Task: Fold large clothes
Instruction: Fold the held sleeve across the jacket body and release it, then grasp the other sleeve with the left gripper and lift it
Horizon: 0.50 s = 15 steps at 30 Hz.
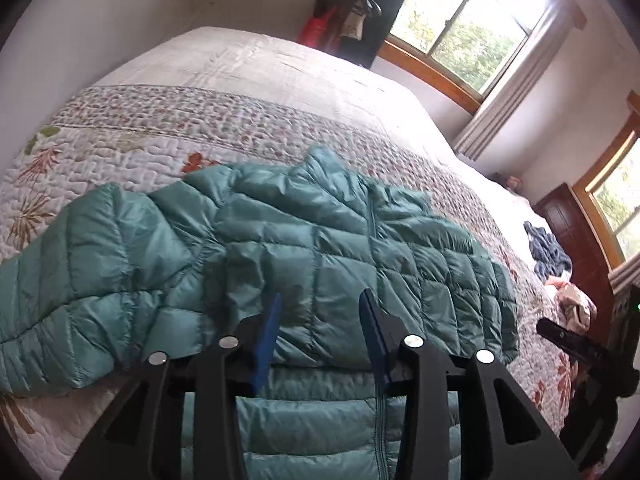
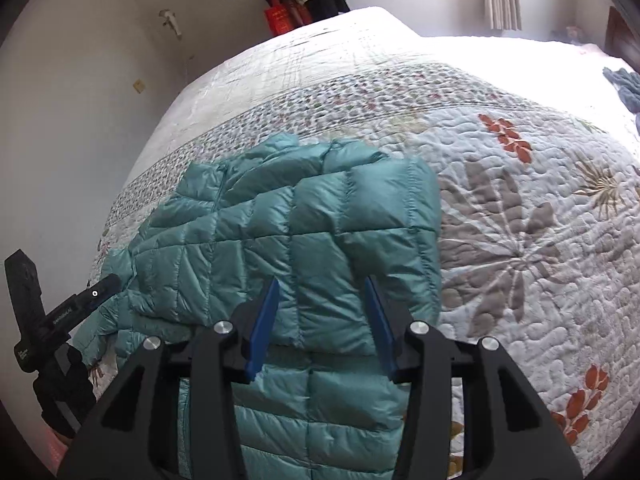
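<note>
A bed with a floral quilt point(image 2: 520, 208) fills both views. On its near part lies a teal down jacket point(image 1: 320, 248), zipper closed, collar pointing away; one sleeve spreads out to the side across the quilt, the other is folded over the chest. Further along the bed is a dark blue heap of clothes point(image 1: 548, 252). The left gripper point(image 1: 320, 320) hangs above the jacket, its blue fingers apart and holding nothing. The right gripper point(image 2: 320, 308) is likewise spread wide and empty above the folded sleeve.
</note>
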Tool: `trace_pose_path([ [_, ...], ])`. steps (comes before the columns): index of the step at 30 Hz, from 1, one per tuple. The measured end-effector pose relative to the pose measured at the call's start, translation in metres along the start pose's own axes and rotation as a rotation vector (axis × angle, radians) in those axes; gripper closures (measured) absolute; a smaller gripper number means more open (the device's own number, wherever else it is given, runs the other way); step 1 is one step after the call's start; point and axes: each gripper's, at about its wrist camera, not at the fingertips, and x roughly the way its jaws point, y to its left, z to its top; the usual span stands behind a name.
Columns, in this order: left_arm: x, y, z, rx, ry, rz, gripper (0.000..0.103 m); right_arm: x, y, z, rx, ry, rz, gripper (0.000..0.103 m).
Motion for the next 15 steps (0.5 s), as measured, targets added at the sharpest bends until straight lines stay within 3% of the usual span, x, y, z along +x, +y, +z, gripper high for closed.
trace_pose_path([
  [6, 0.048, 0.000, -0.015, 0.041, 0.078, 0.110, 0.061, 0.041, 0.004, -0.006, 0.004, 0.070, -0.051, 0.059],
  [10, 0.066, 0.014, -0.020, 0.027, 0.094, 0.092, 0.061, 0.071, -0.013, -0.013, 0.056, 0.117, -0.038, 0.061],
  [15, 0.056, 0.012, -0.021, 0.048, 0.075, 0.080, 0.061, 0.062, -0.010, -0.015, 0.040, 0.091, -0.026, 0.058],
])
